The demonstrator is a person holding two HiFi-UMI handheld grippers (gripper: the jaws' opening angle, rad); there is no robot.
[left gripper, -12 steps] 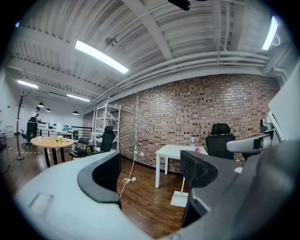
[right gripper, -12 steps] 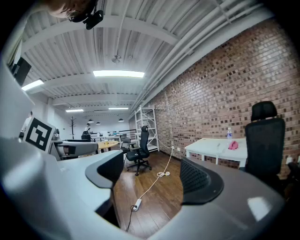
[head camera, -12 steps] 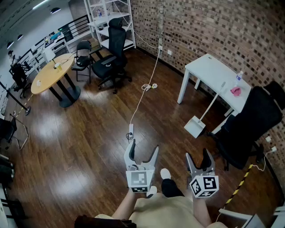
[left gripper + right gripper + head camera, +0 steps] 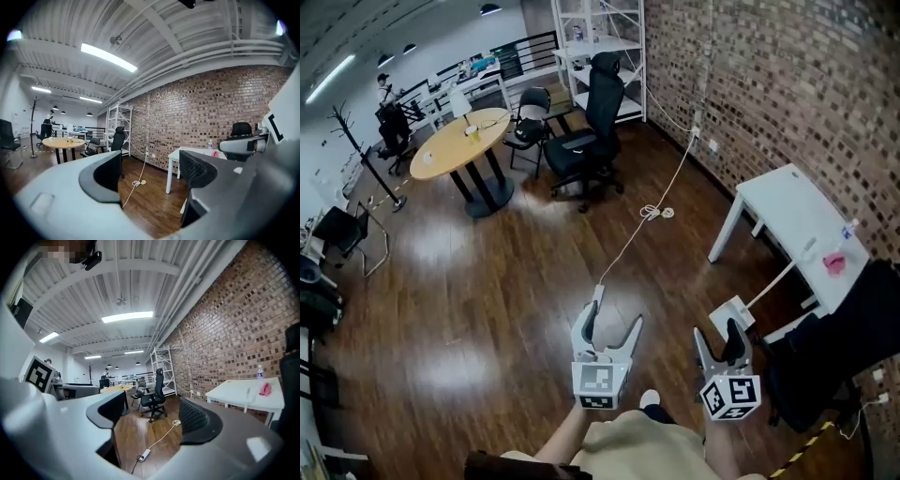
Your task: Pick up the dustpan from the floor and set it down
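The dustpan (image 4: 730, 310) is sitting on the floor below the left edge of the white desk (image 4: 787, 211), toward its near corner. Its long handle is leaning up against that edge. No jaw is touching it.

The person is holding both grippers out in front, side by side and about level. The left gripper (image 4: 609, 324) is standing wide open with nothing in it; in the left gripper view only bare floor and a white cable (image 4: 649, 225) are showing between the jaws. The right gripper (image 4: 718, 335) is also gaping wide and gripping nothing; in the right gripper view its jaws are framing the floor and the power strip (image 4: 597, 298) at the cable's end. In the head view the dustpan's pan is showing just above the right gripper's tips.

A pink thing (image 4: 834, 263) and a bottle (image 4: 847, 228) are lying near the desk's right edge. A black chair (image 4: 825, 361) is standing at the desk's near end. Farther off, an office chair (image 4: 586, 141) is standing beside a round table (image 4: 461, 142), and a shelf (image 4: 600, 42) is standing against the brick wall (image 4: 787, 84).
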